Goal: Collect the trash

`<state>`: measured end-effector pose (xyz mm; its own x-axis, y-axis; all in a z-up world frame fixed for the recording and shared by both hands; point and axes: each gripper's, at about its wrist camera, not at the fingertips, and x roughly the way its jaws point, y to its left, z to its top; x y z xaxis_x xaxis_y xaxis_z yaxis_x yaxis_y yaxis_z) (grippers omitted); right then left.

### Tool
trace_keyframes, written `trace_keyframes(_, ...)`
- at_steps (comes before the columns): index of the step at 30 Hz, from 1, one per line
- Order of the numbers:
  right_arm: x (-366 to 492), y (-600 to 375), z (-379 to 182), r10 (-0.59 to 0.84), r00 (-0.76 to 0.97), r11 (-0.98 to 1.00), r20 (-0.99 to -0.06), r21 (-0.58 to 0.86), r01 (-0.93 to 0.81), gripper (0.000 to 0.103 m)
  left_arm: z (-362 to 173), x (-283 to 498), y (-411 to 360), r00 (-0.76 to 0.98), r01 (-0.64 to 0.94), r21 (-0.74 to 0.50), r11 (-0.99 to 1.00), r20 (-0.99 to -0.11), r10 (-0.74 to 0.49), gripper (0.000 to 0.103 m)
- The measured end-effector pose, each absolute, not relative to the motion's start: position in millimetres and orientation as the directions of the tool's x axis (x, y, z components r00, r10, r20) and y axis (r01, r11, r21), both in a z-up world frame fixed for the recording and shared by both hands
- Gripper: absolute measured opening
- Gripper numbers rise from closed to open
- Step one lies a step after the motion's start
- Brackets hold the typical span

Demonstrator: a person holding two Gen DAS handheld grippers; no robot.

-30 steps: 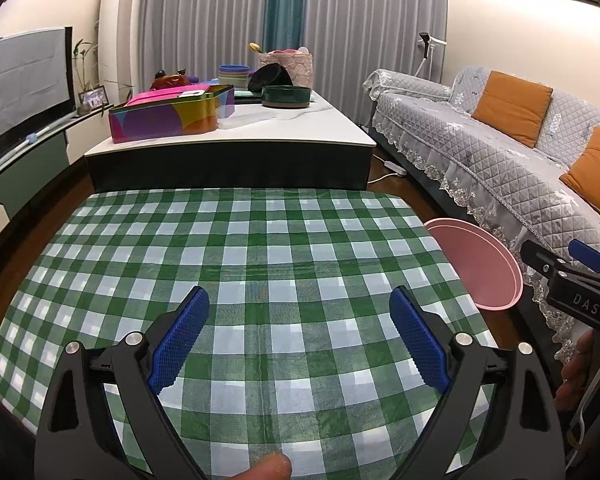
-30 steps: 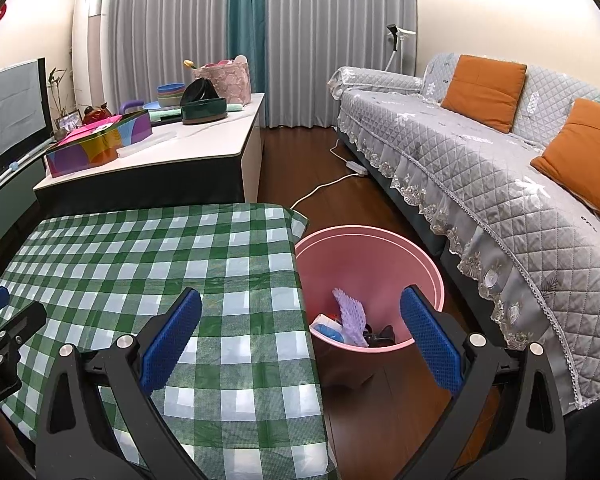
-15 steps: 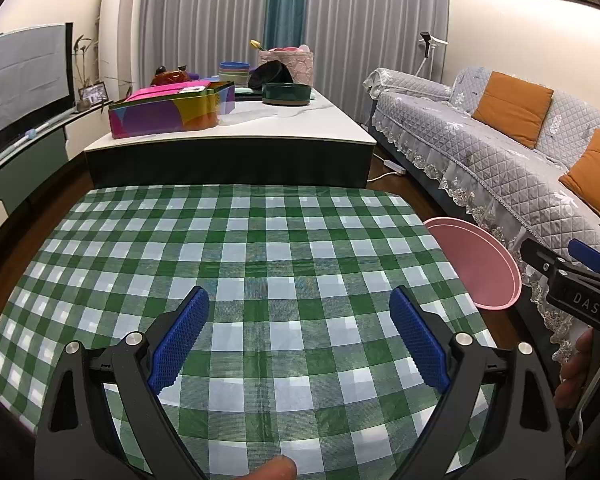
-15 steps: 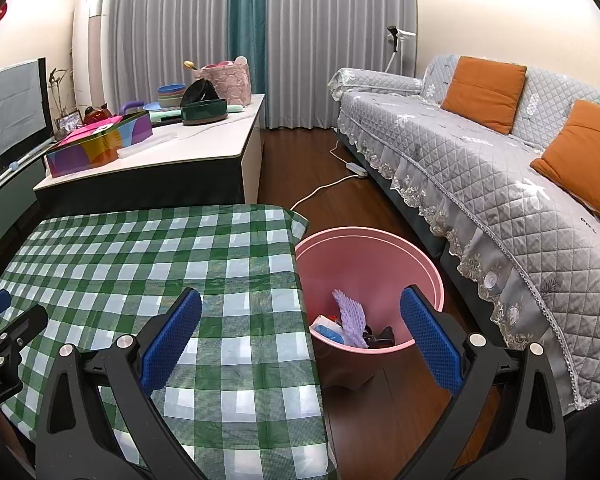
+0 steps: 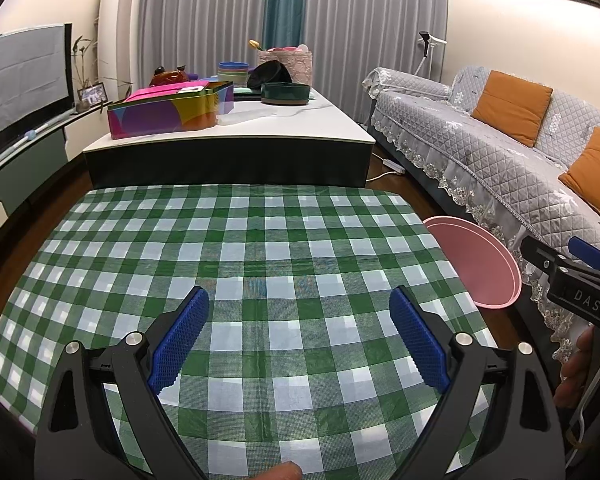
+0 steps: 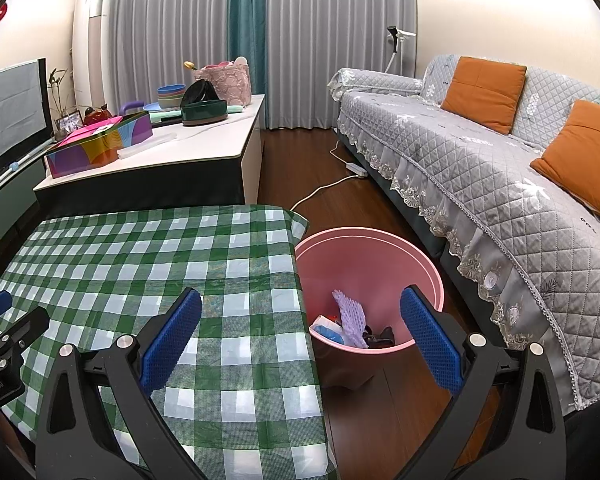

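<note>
A pink bin stands on the floor at the right edge of the green checked table. Inside it lie a purple foam net, a blue scrap and some dark bits. My right gripper hangs open over the table's right edge and the bin, holding nothing. My left gripper is open above the bare checked cloth, with nothing between its fingers. The bin's rim shows at the right in the left wrist view, beside the body of the other gripper.
A low white-topped table behind carries a colourful box, bowls and a basket. A grey sofa with orange cushions runs along the right. A white cable lies on the wooden floor. A screen stands at left.
The left wrist view has drawn back and risen slightly, so more of the table's far edge shows. The right gripper has barely moved. Both stay open.
</note>
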<state>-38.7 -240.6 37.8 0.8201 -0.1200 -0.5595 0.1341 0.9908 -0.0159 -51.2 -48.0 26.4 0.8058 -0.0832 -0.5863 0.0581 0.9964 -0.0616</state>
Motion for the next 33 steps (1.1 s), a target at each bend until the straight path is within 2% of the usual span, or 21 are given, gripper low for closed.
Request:
trace_keyframes(30, -38.7, -240.7, 38.0, -0.119, 0.82, 0.991, -0.56, -0.015, 0.133, 0.098, 20.9, -48.4, -47.5, 0.798, 0.05, -0.083, 0.995, -0.596, -0.09, 0.089)
trace_keyframes(33, -38.7, -240.5, 37.7, -0.118, 0.819, 0.991, -0.561, -0.016, 0.132, 0.098, 20.6, -47.0, -46.5, 0.794, 0.041, -0.083, 0.996, -0.602, -0.083, 0.092)
